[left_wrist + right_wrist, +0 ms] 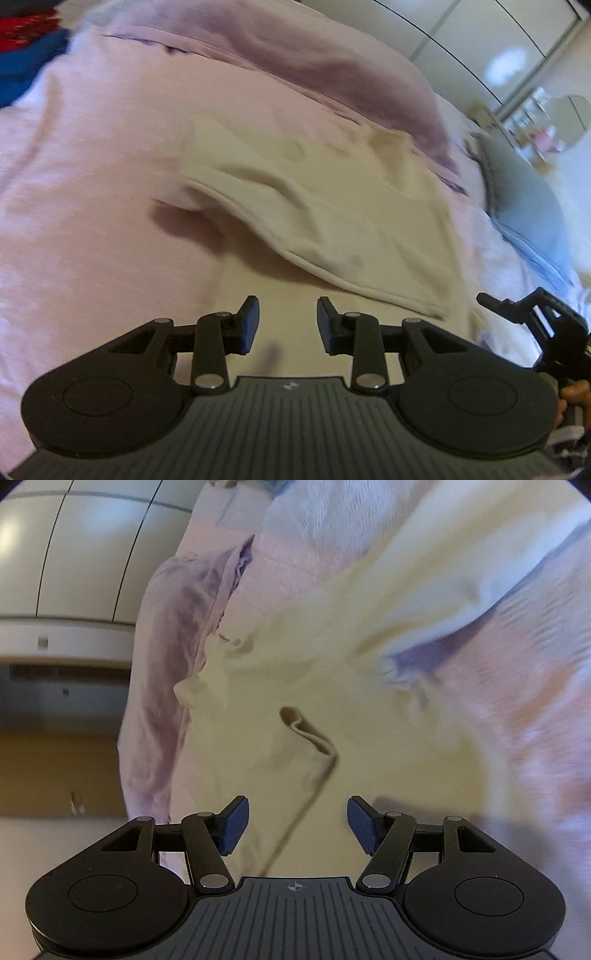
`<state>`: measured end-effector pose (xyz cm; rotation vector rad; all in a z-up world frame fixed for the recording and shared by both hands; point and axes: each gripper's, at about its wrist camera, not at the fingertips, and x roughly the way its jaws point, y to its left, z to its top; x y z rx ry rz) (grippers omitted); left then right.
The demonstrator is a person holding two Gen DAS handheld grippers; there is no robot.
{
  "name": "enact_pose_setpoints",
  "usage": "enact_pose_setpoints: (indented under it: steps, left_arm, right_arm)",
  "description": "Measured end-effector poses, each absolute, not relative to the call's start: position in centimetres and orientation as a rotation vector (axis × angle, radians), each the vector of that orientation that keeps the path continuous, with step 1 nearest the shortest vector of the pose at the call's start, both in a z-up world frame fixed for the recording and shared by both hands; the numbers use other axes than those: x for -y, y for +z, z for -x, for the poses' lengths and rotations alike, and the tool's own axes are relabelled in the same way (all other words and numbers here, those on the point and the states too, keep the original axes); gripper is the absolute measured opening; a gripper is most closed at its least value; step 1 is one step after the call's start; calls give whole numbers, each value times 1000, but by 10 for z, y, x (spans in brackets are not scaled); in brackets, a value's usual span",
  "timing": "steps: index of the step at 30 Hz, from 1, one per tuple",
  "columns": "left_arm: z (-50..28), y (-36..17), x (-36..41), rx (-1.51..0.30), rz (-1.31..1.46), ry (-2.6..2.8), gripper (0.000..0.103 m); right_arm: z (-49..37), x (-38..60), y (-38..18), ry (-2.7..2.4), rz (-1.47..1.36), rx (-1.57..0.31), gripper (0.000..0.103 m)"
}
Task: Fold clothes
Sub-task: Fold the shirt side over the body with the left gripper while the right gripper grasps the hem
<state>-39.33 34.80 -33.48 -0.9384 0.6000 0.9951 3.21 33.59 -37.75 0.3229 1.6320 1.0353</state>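
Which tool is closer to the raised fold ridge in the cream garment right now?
Right. The right tool is open just short of the fold ridge in the cream garment. The left tool is open near the garment's hem edge, that ridge not identifiable in its view.

Soft matt cream cloth garment (325, 206), fuzzy pink bedspread (92, 177), glossy wardrobe doors (74, 554)

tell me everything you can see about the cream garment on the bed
The cream garment is pale, soft-looking, knit-like fabric lying on the pink bedcover, partly folded and rumpled rather than flat. A stitched hem runs along its near edge, and in the right wrist view one edge curls up into a small raised fold. A faint darker smudge shows near its far end. Both the left gripper and right gripper are open, not holding it.
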Motion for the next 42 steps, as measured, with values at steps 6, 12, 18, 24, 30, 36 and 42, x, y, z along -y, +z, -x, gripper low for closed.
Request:
enact_pose_setpoints:
  steps: [6, 12, 18, 24, 30, 36, 42]
  left_arm:
    - [411, -350, -365, -612, 959, 1036, 28]
    - [400, -353, -379, -597, 916, 1060, 28]
    - [375, -358, -389, -649, 767, 1061, 28]
    - [348, -365, -391, -759, 513, 1000, 28]
    - [319, -375, -391, -904, 160, 907, 6]
    - [353, -373, -391, -779, 280, 1047, 7]
    - [361, -388, -406, -841, 394, 1000, 11]
  right_arm:
    - [-19, -376, -404, 953, -232, -1601, 4]
    - [-11, -384, -329, 1305, -271, -1203, 0]
    - [-65, -356, -300, 1167, -217, -994, 0]
    - [-113, -353, -320, 1037, -263, -1059, 0]
    - [-112, -356, -303, 1178, -296, -1012, 0]
    - [-112, -328, -317, 1163, -245, -982, 0]
    - [-123, -316, -386, 936, -46, -1161, 0]
